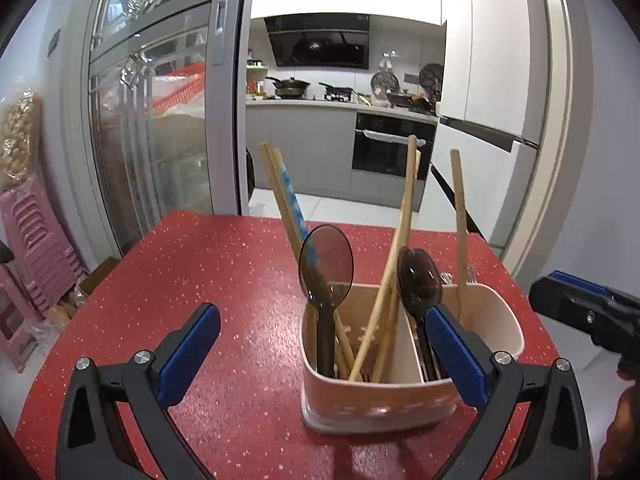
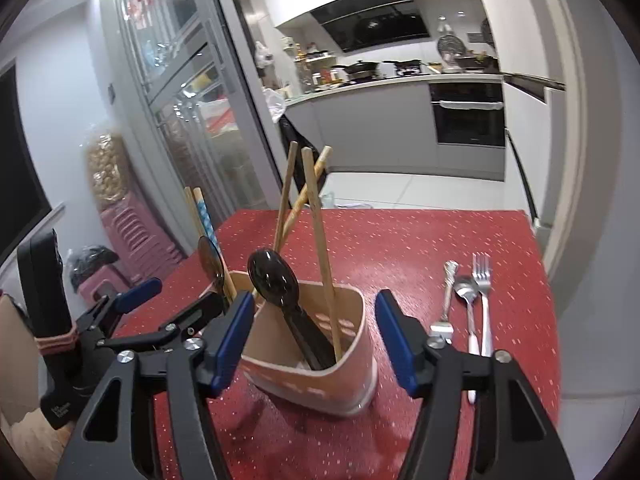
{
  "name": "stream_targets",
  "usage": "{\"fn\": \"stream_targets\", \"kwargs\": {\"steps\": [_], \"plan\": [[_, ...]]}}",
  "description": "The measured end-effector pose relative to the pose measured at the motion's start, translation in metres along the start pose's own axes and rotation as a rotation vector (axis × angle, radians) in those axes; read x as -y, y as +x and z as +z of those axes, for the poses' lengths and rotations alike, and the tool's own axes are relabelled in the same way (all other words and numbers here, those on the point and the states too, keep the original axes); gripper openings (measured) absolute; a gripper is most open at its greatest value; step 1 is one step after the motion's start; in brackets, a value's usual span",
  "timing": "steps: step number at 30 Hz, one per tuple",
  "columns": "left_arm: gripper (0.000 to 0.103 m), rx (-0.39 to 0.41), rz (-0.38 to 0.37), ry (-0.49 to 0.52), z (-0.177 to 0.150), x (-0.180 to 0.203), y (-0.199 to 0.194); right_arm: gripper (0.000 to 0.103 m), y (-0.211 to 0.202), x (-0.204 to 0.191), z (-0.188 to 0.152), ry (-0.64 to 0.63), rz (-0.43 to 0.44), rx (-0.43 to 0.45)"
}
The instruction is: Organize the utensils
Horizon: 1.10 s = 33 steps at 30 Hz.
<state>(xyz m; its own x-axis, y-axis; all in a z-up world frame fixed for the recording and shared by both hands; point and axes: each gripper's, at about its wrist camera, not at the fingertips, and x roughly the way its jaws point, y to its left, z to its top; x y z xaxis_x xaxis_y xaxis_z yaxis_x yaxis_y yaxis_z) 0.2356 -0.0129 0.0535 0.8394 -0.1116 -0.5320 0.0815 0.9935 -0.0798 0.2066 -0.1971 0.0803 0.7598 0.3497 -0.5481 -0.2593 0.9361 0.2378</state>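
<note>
On the left, the left gripper (image 1: 322, 334) hangs low over the red speckled surface (image 1: 200, 280) with its jaws spread wide and nothing between them; its right finger stands in front of the holder's near edge, though whether it touches cannot be told. Just ahead of both cameras stands the pale two-compartment utensil holder (image 1: 400, 400). Its left compartment carries a translucent dark spoon (image 1: 326, 264), bowl upward, together with several wooden chopsticks (image 1: 394, 248) that lean and cross; across the divider a second dark spoon (image 1: 420, 280) and a single upright chopstick (image 1: 460, 220) stand in the right compartment. The right gripper (image 2: 316, 340) is also wide open and empty, its fingers framing the holder from its own view without closing on it. Further right, well apart from the holder, three metal pieces lie side by side flat on the surface: a piece with an ornate handle (image 2: 446, 300) whose working end is hidden behind the gripper, a metal spoon (image 2: 466, 296) and a fork (image 2: 483, 292). The sorting looks partly done, with the plastic spoons and chopsticks already standing and the metal cutlery not yet in. The next move probably falls to the right gripper: swing right, come down over one thin handle, close on it flat against the surface, then lift and tip it upright into a compartment without knocking the leaning chopsticks.
</note>
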Motion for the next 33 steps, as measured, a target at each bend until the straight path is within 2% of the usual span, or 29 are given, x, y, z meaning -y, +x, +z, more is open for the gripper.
{"fn": "stream_targets", "kwargs": {"steps": [1,6,10,13,19,33], "plan": [[0.103,-0.002,-0.001,-0.003,0.000,-0.001,-0.002,0.079,-0.003,-0.001,-0.003,0.004,-0.009,0.002],[0.103,0.005,0.011,-0.002,-0.005,-0.002,-0.017,0.082,-0.021,-0.011,-0.017,0.013,-0.109,0.023],[0.103,-0.001,0.063,0.013,-0.011,-0.001,-0.027,0.103,-0.032,-0.017,-0.022,0.032,-0.171,0.039],[0.103,0.024,0.113,0.046,-0.017,0.002,-0.037,0.103,-0.042,-0.020,-0.026,0.038,-0.218,0.068],[0.103,0.027,0.104,0.039,-0.020,-0.002,-0.048,0.103,-0.053,-0.032,-0.026,0.021,-0.300,0.100],[0.103,0.027,0.095,0.002,-0.023,-0.015,-0.062,0.103,-0.062,-0.037,-0.027,0.017,-0.319,0.111]]}}
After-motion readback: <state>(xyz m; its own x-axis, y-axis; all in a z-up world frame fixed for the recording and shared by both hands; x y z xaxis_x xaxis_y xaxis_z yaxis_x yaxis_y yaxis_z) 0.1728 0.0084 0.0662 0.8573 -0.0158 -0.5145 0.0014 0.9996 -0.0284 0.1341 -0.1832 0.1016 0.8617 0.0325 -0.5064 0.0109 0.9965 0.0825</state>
